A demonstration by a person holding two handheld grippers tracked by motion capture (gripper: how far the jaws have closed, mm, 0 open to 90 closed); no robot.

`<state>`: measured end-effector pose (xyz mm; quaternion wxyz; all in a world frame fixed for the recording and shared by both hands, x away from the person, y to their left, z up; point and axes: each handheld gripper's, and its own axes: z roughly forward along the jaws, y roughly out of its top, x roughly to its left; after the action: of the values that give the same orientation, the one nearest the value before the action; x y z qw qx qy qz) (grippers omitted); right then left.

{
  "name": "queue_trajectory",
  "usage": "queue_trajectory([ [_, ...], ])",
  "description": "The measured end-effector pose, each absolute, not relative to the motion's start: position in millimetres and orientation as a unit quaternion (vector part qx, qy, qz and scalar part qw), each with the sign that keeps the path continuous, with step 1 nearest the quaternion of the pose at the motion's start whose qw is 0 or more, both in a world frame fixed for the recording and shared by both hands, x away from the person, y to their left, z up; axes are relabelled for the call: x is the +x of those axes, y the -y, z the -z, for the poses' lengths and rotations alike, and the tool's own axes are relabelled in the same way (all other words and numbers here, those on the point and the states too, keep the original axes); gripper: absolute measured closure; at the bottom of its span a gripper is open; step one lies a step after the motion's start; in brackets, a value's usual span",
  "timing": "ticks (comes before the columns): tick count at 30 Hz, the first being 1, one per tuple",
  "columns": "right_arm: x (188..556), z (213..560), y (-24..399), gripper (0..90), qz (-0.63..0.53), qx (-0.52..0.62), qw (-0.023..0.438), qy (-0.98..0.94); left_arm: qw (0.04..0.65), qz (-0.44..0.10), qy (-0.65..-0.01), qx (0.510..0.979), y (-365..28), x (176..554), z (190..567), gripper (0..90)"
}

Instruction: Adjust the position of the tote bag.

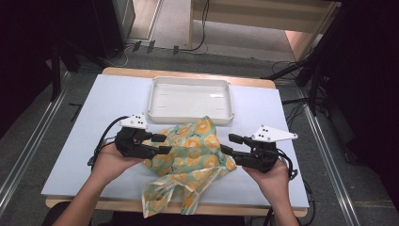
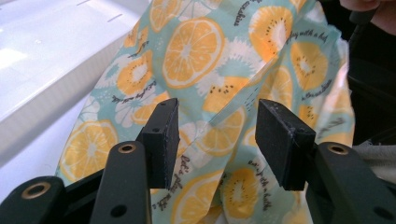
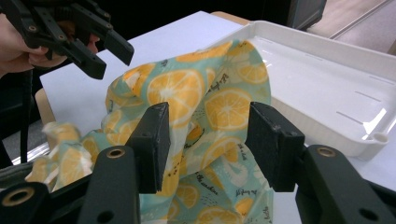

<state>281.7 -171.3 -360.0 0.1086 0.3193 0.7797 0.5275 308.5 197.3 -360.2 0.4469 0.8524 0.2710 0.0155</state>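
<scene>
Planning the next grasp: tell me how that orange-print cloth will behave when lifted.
The cloth lies crumpled in soft folds, so it will probably hang limp. It looks thin, likely light. One corner drapes past the table edge, so a push may bunch it or slide it off.

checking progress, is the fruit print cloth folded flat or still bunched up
Bunched up: the cloth lies crumpled in loose folds, one corner lapping onto the tray rim.

White empty tray (image 1: 190, 100) at far side of the pale blue mat (image 1: 80, 141) on the wooden desk (image 1: 188, 73), cables on grey floor (image 1: 28, 136).
</scene>
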Motion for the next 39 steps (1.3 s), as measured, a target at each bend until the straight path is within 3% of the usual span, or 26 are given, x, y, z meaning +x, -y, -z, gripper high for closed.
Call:
queue_trajectory([
  [3, 280, 356, 175, 51.5, -0.531, 0.32, 0.114, -0.776, 0.446, -0.015, -0.27, 0.854, -197, 307, 359, 50.0],
  [7, 278, 357, 180, 62.2, -0.528, 0.324, 0.118, -0.776, 0.448, -0.014, -0.264, 0.854, -197, 303, 356, 49.7],
  [11, 271, 363, 179, 65.6, -0.513, 0.326, 0.124, -0.784, 0.45, -0.009, -0.258, 0.855, -194, 296, 354, 48.5],
  [35, 247, 407, 176, 59.9, -0.486, 0.317, 0.076, -0.811, 0.445, 0.034, -0.227, 0.866, -200, 258, 384, 39.9],
  [38, 244, 408, 174, 58.0, -0.487, 0.313, 0.077, -0.812, 0.444, 0.032, -0.229, 0.866, -197, 256, 387, 42.5],
  [39, 242, 409, 171, 55.4, -0.488, 0.312, 0.073, -0.812, 0.439, 0.028, -0.239, 0.866, -195, 256, 389, 51.3],
])
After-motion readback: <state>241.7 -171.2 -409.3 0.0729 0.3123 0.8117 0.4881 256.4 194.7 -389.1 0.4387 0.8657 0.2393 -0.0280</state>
